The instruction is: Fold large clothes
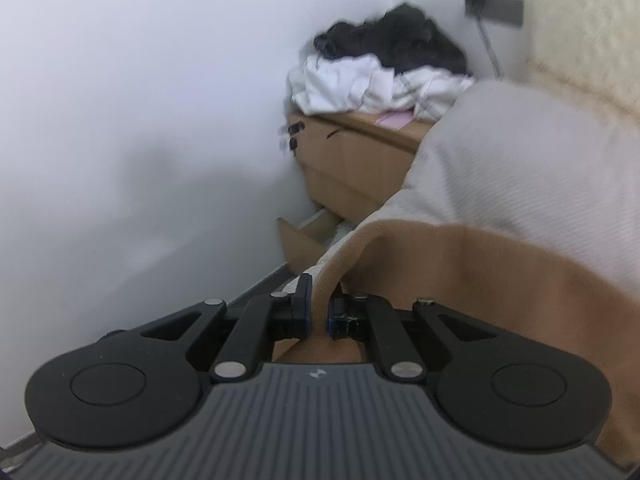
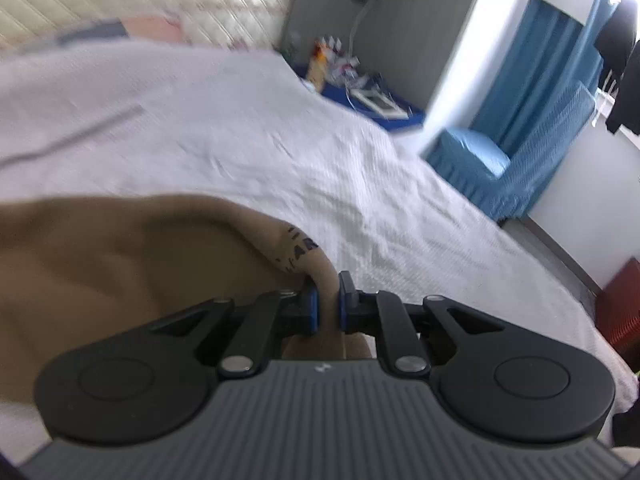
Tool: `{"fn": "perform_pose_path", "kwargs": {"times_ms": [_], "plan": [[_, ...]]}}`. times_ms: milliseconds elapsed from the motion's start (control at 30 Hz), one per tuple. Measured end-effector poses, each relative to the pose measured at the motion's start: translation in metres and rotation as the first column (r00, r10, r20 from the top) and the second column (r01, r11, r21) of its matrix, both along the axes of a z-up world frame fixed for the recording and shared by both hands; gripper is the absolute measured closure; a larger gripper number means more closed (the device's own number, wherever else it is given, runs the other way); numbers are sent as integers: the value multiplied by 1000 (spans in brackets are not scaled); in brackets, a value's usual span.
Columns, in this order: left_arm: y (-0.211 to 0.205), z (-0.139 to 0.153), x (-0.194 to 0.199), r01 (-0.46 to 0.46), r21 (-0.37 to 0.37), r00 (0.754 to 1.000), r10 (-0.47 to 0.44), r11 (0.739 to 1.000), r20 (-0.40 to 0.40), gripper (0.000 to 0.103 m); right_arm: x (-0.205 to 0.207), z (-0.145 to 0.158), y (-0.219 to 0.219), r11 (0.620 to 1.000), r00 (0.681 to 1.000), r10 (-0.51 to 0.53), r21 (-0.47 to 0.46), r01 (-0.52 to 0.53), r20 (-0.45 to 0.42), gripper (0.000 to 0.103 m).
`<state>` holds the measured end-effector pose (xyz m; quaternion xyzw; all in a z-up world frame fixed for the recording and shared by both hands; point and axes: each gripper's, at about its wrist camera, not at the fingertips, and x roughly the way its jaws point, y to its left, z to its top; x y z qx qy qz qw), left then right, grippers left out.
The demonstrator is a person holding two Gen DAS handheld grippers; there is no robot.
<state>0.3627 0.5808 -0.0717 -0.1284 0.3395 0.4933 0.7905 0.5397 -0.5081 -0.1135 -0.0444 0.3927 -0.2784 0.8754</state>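
— Fingers first: what have yours got?

— My left fingers (image 1: pixel 318 314) are pinched tight on an edge of the tan garment (image 1: pixel 460 280); my right fingers (image 2: pixel 328 308) are clamped the same way on a rolled edge bearing dark lettering.

— And the cloth beyond them?

— It runs up and away from both grips, sagging between my hands and draping onto the white bed (image 2: pixel 360 160). A box (image 1: pixel 352 160) heaped with clothes (image 1: pixel 380 68) stands against the wall past my left side.

— How would you do this well?

— I judge: keep both grips level and the edge taut, carry the cloth over the bed evenly, then lay it flat before folding, without letting a corner slip.
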Motion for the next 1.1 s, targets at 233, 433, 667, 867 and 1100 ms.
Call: {"fn": "perform_pose_path", "kwargs": {"times_ms": [233,433,667,867,1100], "plan": [[47,-84,57,-39,-7,995,38,999,-95,94,56,-73,-28,999,999,22,-35,-23,-42,90],[57,-115,87,-50,20,984,52,999,-167,94,63,-97,-26,998,997,54,-28,-55,-47,89],[41,-104,89,-54,52,976,64,997,-208,84,60,-86,-21,1000,1000,-5,0,5,-5,86],[18,-65,80,29,-32,989,-34,999,-143,16,52,-48,-8,990,996,30,137,-41,83,19],[-50,-13,71,222,-96,974,-226,970,-34,13,12,13,42,960,971,121,224,-168,207,19]]}}
